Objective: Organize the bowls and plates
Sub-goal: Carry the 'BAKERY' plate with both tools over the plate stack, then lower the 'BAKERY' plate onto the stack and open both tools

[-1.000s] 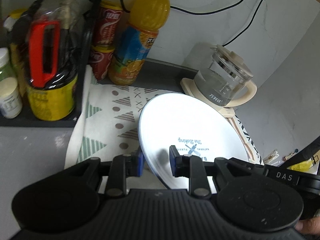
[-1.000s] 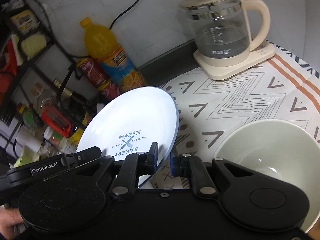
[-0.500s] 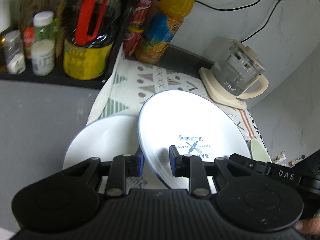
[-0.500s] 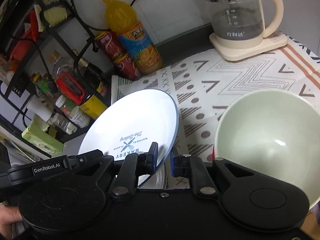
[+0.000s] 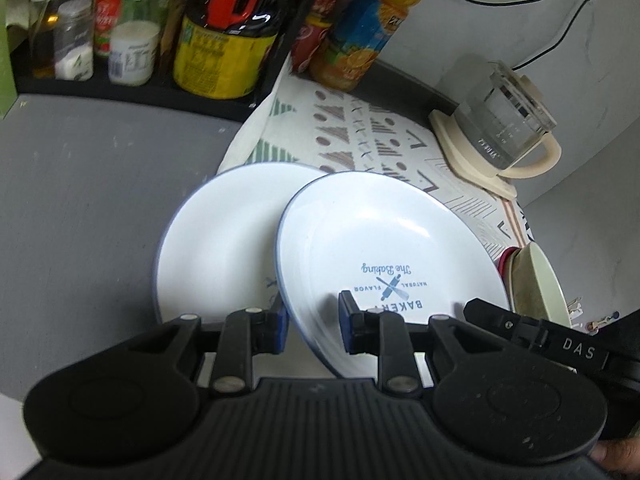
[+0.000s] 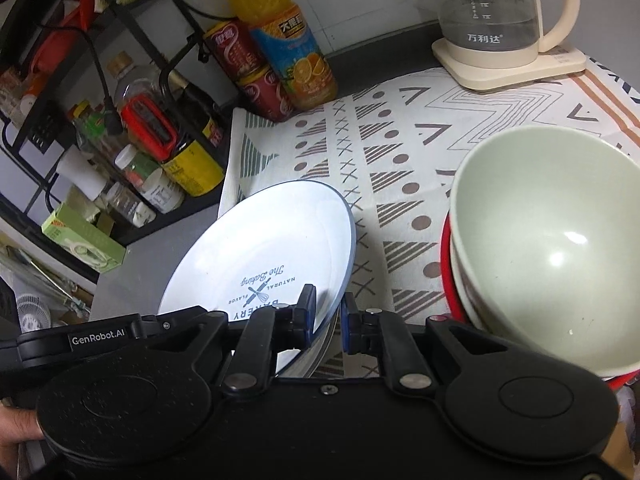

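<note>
A white blue-rimmed plate (image 5: 384,236) printed "Bakery" is held tilted in the air by both grippers. My left gripper (image 5: 312,330) is shut on its near rim. My right gripper (image 6: 326,318) is shut on the opposite rim of the same plate (image 6: 260,256). A second white plate (image 5: 212,240) lies flat on the grey counter just below and left of the held one; its edge shows under the held plate in the right wrist view (image 6: 320,350). A pale green bowl (image 6: 552,240) sits stacked in a red bowl (image 6: 448,264) on the patterned cloth at the right.
A glass kettle (image 6: 496,12) on a cream base stands at the back right. An orange juice bottle (image 6: 280,36) and red cans (image 6: 244,68) stand at the back. A black rack (image 5: 168,32) of jars and bottles lines the left. The patterned cloth (image 6: 380,152) covers the counter.
Both grippers carried the held plate back and left, away from the kettle. The flat plate on the counter came into view beneath it, and the green bowl now sits close on the right.
</note>
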A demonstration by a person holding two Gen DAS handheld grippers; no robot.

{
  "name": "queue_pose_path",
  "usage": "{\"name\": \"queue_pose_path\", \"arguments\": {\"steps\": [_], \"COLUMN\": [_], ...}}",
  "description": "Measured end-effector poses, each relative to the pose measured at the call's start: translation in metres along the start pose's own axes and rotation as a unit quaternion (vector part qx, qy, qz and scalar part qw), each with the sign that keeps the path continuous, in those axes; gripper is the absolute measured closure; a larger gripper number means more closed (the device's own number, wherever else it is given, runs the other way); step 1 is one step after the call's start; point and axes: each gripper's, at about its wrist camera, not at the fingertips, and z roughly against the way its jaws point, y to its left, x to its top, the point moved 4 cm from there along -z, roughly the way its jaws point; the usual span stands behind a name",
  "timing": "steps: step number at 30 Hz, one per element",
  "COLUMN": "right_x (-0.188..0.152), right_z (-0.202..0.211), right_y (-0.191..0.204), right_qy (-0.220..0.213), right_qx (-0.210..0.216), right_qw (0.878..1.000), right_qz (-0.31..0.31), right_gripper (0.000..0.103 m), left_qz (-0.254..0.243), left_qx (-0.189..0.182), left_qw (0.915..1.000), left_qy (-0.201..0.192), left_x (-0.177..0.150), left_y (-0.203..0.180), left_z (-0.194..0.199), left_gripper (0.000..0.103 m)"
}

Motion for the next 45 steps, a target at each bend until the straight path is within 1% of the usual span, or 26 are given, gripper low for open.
{"name": "queue_pose_path", "arguments": {"steps": [4, 15, 25, 27, 30, 32, 33, 35, 36, 39, 45], "right_x": [-0.004, -0.009, -0.008, -0.008, -0.009, -0.009, -0.009, -0.008, -0.008, -0.008, -0.008], "right_z": [-0.004, -0.015, -0.028, -0.03, -0.031, -0.032, -0.032, -0.033, -0.034, -0.038, -0.047], "right_y": [0.003, 0.008, 0.016, 0.019, 0.018, 0.018, 0.019, 0.019, 0.019, 0.02, 0.024], "right_qy": [0.005, 0.02, 0.04, 0.041, 0.045, 0.047, 0.048, 0.049, 0.047, 0.052, 0.059], "right_qx": [-0.004, -0.022, -0.037, -0.042, -0.043, -0.044, -0.045, -0.045, -0.047, -0.05, -0.06], "right_qw": [1.0, 0.999, 0.997, 0.997, 0.997, 0.996, 0.996, 0.996, 0.996, 0.996, 0.994], "right_qz": [0.006, 0.02, 0.049, 0.054, 0.053, 0.057, 0.057, 0.057, 0.054, 0.055, 0.064], "right_gripper": [0.09, 0.09, 0.091, 0.092, 0.094, 0.094, 0.094, 0.094, 0.094, 0.093, 0.09], "left_qz": [0.01, 0.02, 0.037, 0.027, 0.005, -0.002, 0.003, 0.015, 0.017, 0.011, 0.013], "left_qx": [0.003, 0.012, 0.026, 0.033, 0.058, 0.065, 0.068, 0.068, 0.072, 0.096, 0.142], "left_qw": [0.9999, 0.9991, 0.998, 0.9981, 0.9974, 0.9975, 0.9976, 0.9974, 0.9968, 0.9945, 0.9896], "left_qy": [0.009, 0.034, 0.045, 0.045, 0.043, 0.028, 0.011, -0.021, -0.03, -0.041, -0.022], "left_x": [-0.005, -0.011, -0.01, -0.009, -0.007, -0.003, 0.0, 0.007, 0.01, 0.017, 0.015], "left_y": [0.007, 0.017, 0.024, 0.023, 0.021, 0.022, 0.023, 0.026, 0.028, 0.033, 0.049], "left_z": [-0.004, -0.019, -0.026, -0.026, -0.022, -0.013, -0.006, 0.009, 0.013, 0.017, 0.004], "left_gripper": [0.079, 0.079, 0.077, 0.076, 0.074, 0.071, 0.069, 0.05, 0.048, 0.044, 0.043]}}
